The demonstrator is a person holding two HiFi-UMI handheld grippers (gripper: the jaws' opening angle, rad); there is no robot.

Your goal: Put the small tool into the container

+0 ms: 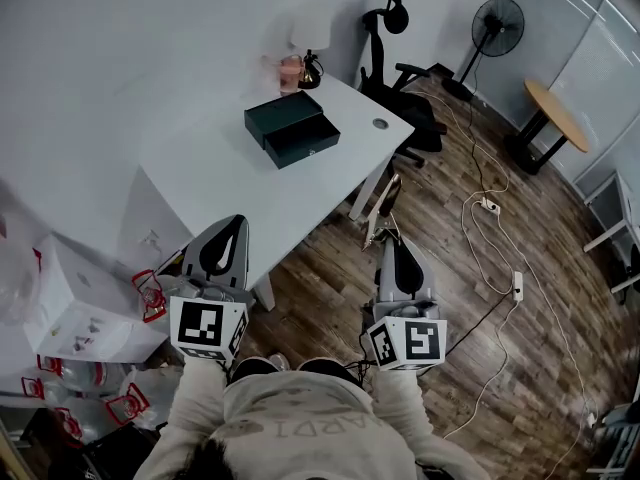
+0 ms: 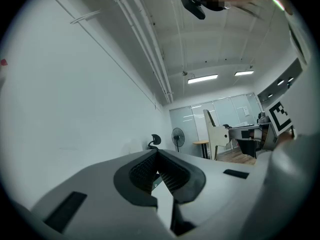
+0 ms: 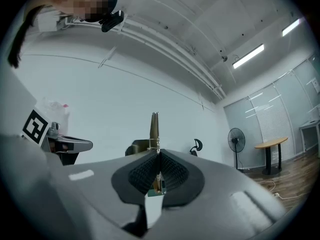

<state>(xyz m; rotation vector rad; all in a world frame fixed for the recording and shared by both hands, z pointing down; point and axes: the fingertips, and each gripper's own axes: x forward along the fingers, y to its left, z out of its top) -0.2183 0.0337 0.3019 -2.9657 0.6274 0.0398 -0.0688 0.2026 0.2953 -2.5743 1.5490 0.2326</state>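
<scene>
Room: office with a wood floor and a white desk [image 1: 230, 183]. An office chair [image 1: 400, 73] and a standing fan [image 1: 497, 20] sit past the desk's far end.
Container: the dark box [image 1: 292, 128] is up near the desk's far end, close to the corner with the lamp [image 1: 310, 68]. It looks like two dark parts lying offset. I can't tell from here which part is the open one.
Small tool: the small tool [image 3: 154, 126] is a slim metal thing. It's nowhere near the box, it's out past the desk's right edge, up in the air over the floor.
Right gripper: your right gripper [image 3: 157, 156] is clamped tight on the tool. The ribbed pads pinch its lower end and the long tip pokes out beyond them.
Left gripper: your left gripper [image 2: 158, 154] has its pads pressed together with nothing between them. It's hovering by the desk's near edge.
Done so far: the pickup, I'd say. You've got a solid-looking grip on the tool.
Left to do: pretty much the rest. Carry it across the desk to the far end, get over the box, lower it in and let go.
Watch out: the tip sticks out a fair way, so it could catch the box rim on the way in.
</scene>
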